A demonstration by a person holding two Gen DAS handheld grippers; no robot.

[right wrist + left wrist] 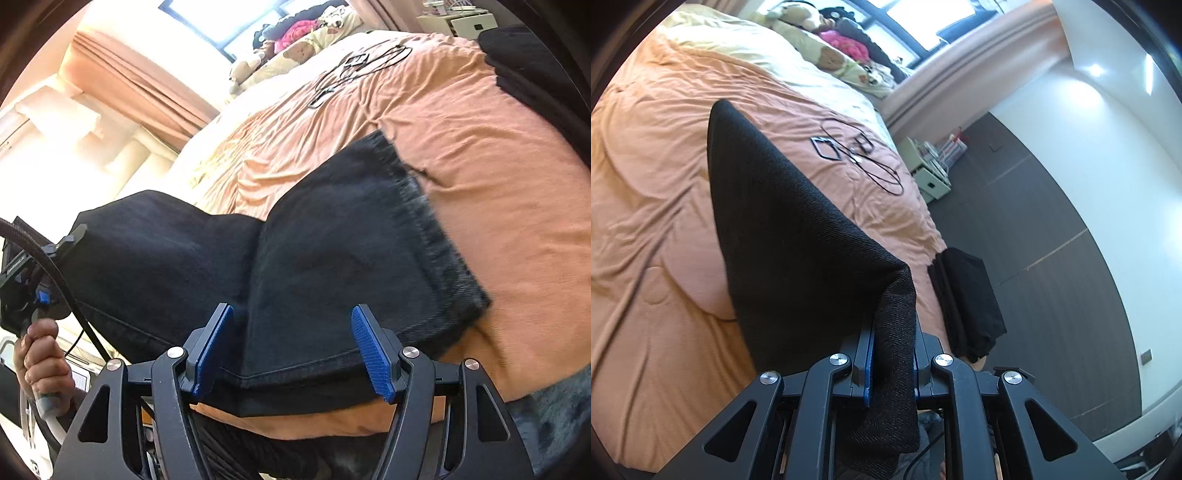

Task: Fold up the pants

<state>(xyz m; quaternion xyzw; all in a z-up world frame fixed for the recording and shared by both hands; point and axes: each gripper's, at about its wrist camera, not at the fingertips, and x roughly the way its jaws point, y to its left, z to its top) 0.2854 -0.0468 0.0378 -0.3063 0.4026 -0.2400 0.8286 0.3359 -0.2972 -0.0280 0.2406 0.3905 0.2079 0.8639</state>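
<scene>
Black denim pants rise from the orange bed cover in the left wrist view. My left gripper is shut on a fold of their cloth, which drapes back over the jaws. In the right wrist view the pants lie folded over, with a frayed hem toward the right. My right gripper stands open just above the near edge of the pants, and its blue pads do not press on the cloth. A hand holds the left gripper's handle at the far left.
A folded black garment lies at the bed's edge. Black cables and a small framed device lie further up the cover. Soft toys and pillows sit at the head, and a pale bedside cabinet stands on the dark floor.
</scene>
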